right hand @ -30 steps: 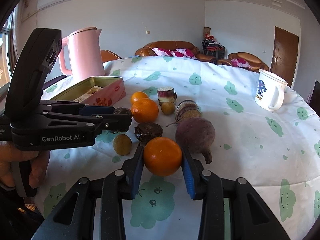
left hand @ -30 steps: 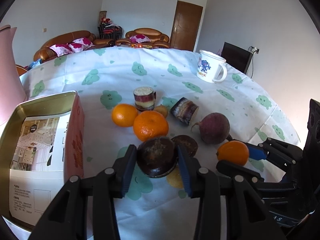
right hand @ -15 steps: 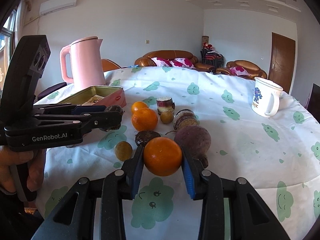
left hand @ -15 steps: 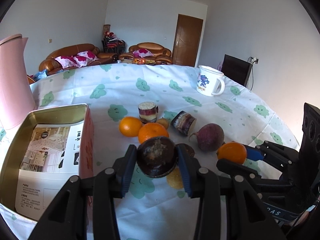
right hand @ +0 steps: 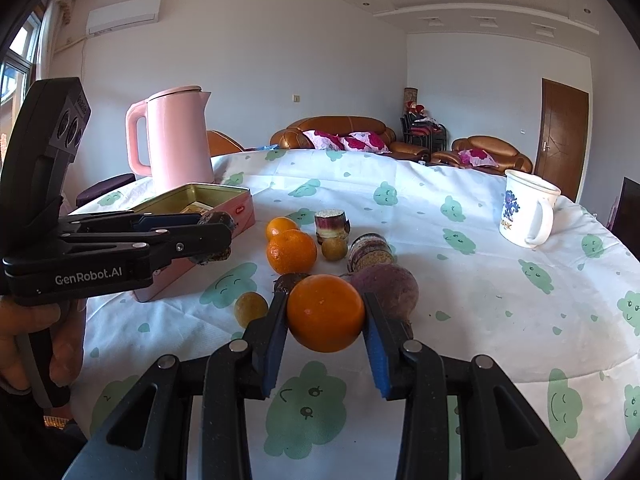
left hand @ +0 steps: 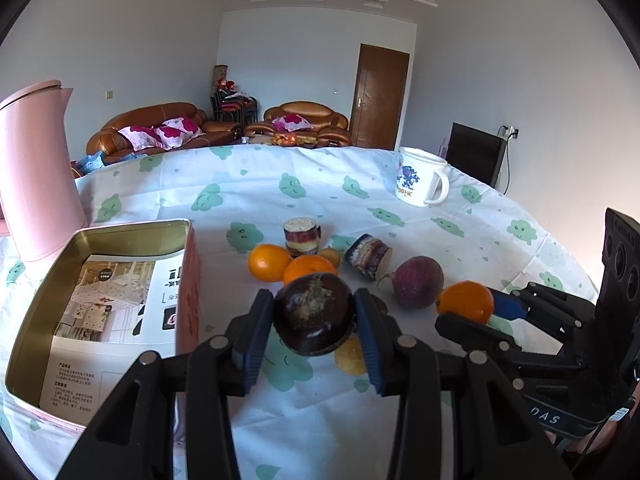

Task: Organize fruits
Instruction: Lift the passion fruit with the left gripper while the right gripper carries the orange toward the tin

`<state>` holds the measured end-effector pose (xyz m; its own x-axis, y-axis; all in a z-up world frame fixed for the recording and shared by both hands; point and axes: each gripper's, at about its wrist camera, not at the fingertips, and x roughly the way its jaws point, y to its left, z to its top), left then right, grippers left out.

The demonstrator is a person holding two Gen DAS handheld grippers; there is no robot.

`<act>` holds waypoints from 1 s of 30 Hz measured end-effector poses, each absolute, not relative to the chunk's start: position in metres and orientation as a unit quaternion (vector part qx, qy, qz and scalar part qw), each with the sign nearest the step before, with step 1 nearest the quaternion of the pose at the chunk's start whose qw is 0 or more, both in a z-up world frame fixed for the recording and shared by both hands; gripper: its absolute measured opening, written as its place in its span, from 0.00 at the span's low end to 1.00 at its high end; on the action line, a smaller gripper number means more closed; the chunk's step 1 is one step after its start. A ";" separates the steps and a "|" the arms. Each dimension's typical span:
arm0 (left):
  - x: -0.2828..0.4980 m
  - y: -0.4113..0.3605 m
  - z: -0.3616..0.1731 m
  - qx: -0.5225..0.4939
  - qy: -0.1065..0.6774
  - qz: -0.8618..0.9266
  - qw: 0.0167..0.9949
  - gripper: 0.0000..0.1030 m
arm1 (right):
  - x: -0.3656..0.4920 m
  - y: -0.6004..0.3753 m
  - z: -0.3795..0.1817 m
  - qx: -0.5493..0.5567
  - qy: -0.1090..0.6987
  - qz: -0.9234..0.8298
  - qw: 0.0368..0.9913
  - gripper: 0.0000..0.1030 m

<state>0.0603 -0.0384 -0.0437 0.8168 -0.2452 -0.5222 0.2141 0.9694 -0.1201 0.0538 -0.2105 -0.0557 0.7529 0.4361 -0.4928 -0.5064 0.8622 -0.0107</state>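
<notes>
My left gripper (left hand: 314,322) is shut on a dark brown round fruit (left hand: 314,318) and holds it above the tablecloth, just right of the open pink tin (left hand: 120,236). My right gripper (right hand: 325,314) is shut on an orange (right hand: 325,312) and holds it above the cloth; it shows at the right in the left wrist view (left hand: 466,302). On the table lie two more oranges (left hand: 269,262) (right hand: 291,251), a purple beet (left hand: 418,287), two cut sugarcane pieces (left hand: 301,234) (left hand: 368,256), and small yellow fruits (right hand: 251,308).
A pink kettle (right hand: 176,146) stands behind the tin at the far left. A white mug (right hand: 526,214) stands at the back right. The tin holds a printed leaflet (left hand: 116,308). The table edge curves close in front of both grippers.
Both grippers have risen with their fruits; the table and its fruits sit lower in both views. The left gripper has moved a little toward the tin.
</notes>
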 end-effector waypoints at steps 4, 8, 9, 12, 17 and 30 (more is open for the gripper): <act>0.056 -0.039 -0.044 -0.026 0.273 -0.119 0.954 0.42 | 0.052 -0.211 -0.055 -0.071 0.238 0.252 0.935 0.37; 0.055 -0.040 -0.045 -0.027 0.273 -0.120 0.954 0.42 | 0.050 -0.212 -0.054 -0.072 0.229 0.252 0.937 0.37; 0.054 -0.041 -0.046 -0.027 0.273 -0.120 0.954 0.42 | 0.049 -0.212 -0.054 -0.072 0.227 0.252 0.938 0.37; 0.052 -0.043 -0.048 -0.027 0.273 -0.121 0.954 0.42 | 0.047 -0.213 -0.053 -0.070 0.219 0.253 0.940 0.37; 0.051 -0.046 -0.051 -0.023 0.273 -0.121 0.954 0.42 | 0.045 -0.214 -0.052 -0.072 0.211 0.254 0.941 0.37; 0.040 -0.046 -0.045 -0.015 0.237 -0.106 0.966 0.42 | 0.038 -0.216 -0.051 -0.071 0.188 0.255 0.946 0.37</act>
